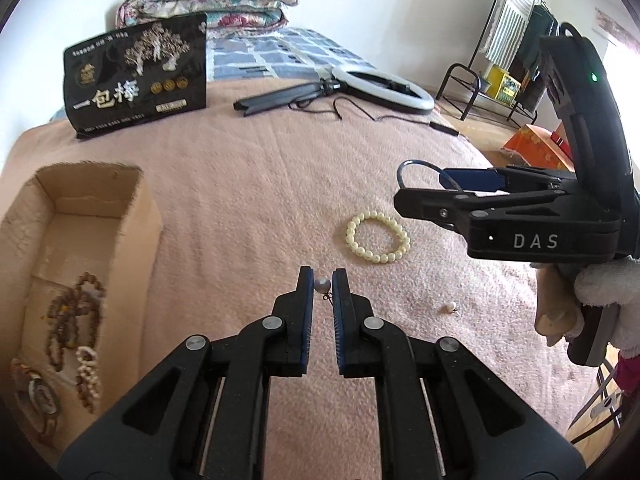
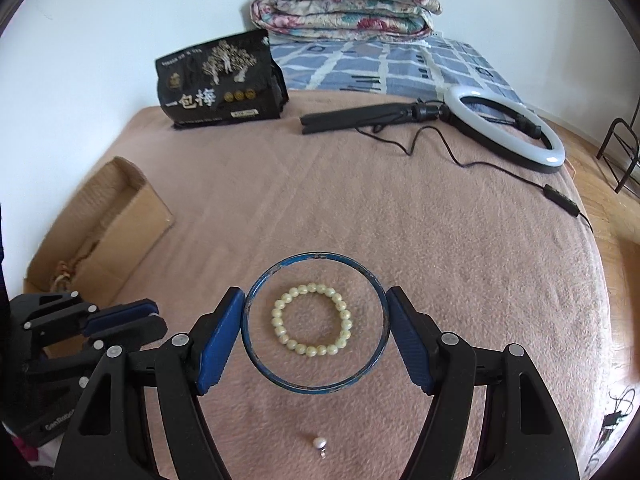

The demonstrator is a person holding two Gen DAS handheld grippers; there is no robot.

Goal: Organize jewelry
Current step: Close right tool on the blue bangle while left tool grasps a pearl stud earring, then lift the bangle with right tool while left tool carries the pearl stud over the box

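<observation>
My left gripper (image 1: pixel 322 285) is shut on a small grey pearl earring (image 1: pixel 322 285), held above the pink blanket. My right gripper (image 2: pixel 315 326) is shut on a blue bangle (image 2: pixel 256 284), gripped across its width and lifted off the bed; in the left wrist view the bangle (image 1: pixel 416 164) sticks out past that gripper (image 1: pixel 400 198). A cream bead bracelet (image 2: pixel 312 320) (image 1: pixel 378 237) lies on the blanket, seen through the bangle. A second pearl earring (image 2: pixel 319 444) (image 1: pixel 451 308) lies loose nearby. The cardboard box (image 1: pixel 148 216) (image 2: pixel 132 216) at the left holds several bead strands (image 1: pixel 74 320).
A black snack bag (image 1: pixel 136 76) (image 2: pixel 218 84) stands at the back of the bed. A ring light (image 2: pixel 504 124) (image 1: pixel 384 88) with its folded stand and cable lies at the back right. Folded quilts (image 2: pixel 344 4) sit by the wall. A metal rack (image 1: pixel 500 80) stands beyond the bed.
</observation>
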